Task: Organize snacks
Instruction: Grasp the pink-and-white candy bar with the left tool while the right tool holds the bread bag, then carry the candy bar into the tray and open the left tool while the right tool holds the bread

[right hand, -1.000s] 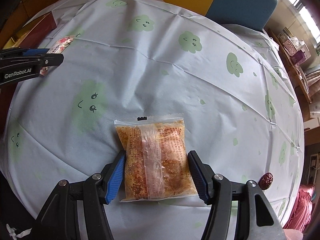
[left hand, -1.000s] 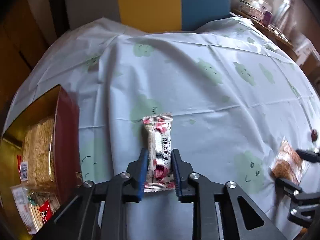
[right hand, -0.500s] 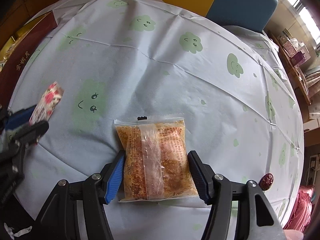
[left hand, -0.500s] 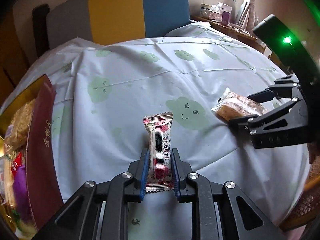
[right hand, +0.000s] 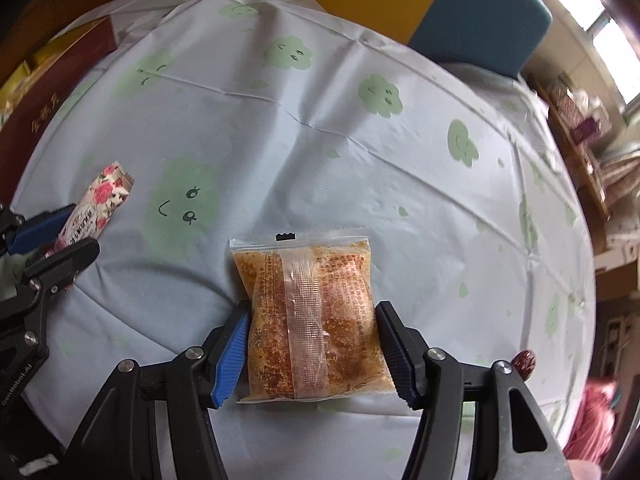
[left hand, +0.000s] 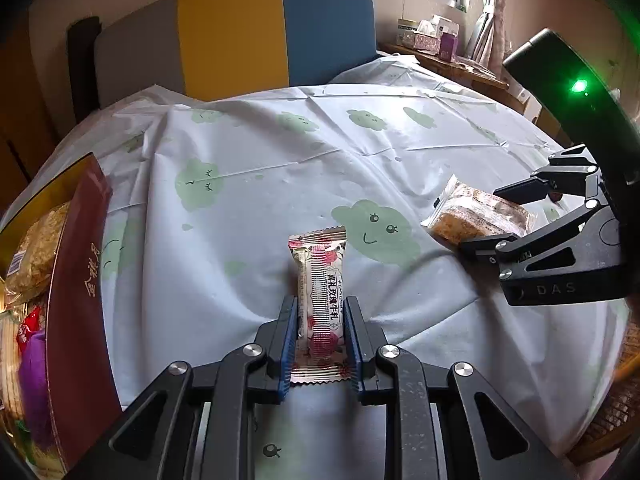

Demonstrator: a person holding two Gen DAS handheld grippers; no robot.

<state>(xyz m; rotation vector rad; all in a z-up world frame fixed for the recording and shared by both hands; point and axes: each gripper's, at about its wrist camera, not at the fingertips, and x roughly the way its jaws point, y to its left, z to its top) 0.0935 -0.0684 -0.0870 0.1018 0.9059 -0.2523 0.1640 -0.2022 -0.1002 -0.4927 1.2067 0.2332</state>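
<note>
Left gripper (left hand: 321, 322) clamping floral candy bar (left hand: 321, 304), right gripper (right hand: 311, 344) clasping orange snack packet (right hand: 312, 320)

"DAS" in grey capitals on black body of right gripper (left hand: 476, 228), left wrist view. Partial white lettering ending ".AI" along frame of left gripper (right hand: 56, 236), right wrist view; rest too blurred to read. Gold Chinese characters down side of dark red box (left hand: 76, 288), not legible enough to transcribe. Black Chinese print along rose-pattern candy bar (left hand: 322, 304), too small to read. Red Chinese text on clear packet of orange snack (right hand: 312, 320), unreadable. Barcode label on a packet inside the box (left hand: 16, 264), digits not resolvable.
</note>
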